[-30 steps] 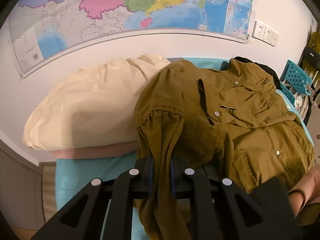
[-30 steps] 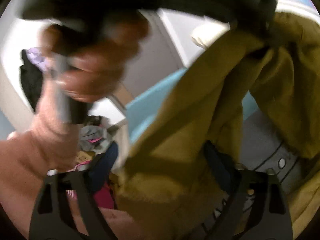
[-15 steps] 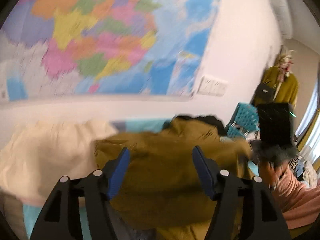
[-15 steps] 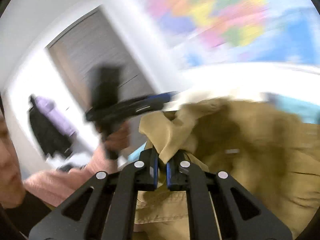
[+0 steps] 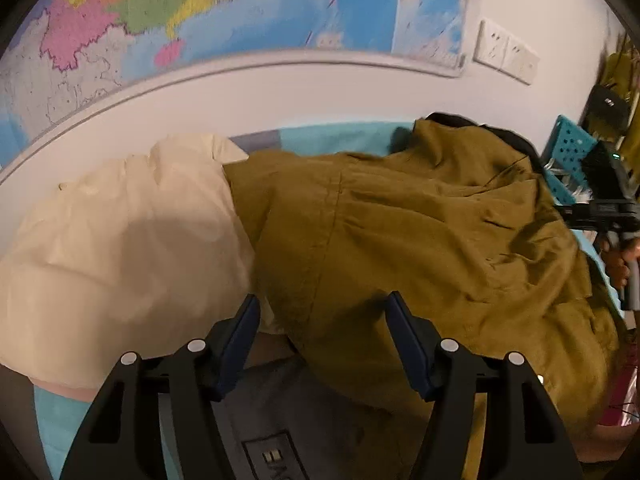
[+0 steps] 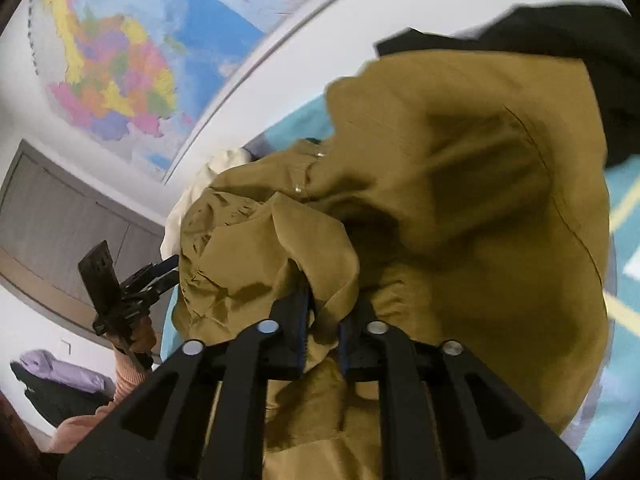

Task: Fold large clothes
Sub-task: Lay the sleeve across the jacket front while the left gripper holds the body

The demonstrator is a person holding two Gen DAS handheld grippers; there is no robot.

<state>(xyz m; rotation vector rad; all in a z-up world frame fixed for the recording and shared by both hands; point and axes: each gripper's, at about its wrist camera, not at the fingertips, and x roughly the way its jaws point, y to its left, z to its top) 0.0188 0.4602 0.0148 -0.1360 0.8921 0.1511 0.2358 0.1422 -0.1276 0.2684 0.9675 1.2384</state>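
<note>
We see the olive shirt (image 5: pixel 420 240) spread on the bed (image 5: pixel 332 138), its left edge overlapping the cream pillow (image 5: pixel 120 248) — below the wall map (image 5: pixel 240 8). Our left gripper (image 5: pixel 320 336) hangs over the shirt's near edge, jaws wide apart, nothing between them. Our right gripper (image 6: pixel 324 320) has just been opening — a fold of shirt sits between its jaws; whether the pads press it, we cannot tell.

The olive shirt (image 5: pixel 420 240) is matt woven cloth, creased and soft. Beside it the cream pillow (image 5: pixel 120 248) looks like smooth cotton, and the wall map (image 5: pixel 240 12) is glossy paper. Each claw (image 5: pixel 320 344) is matt black plastic with shiny metal rivets.
</note>
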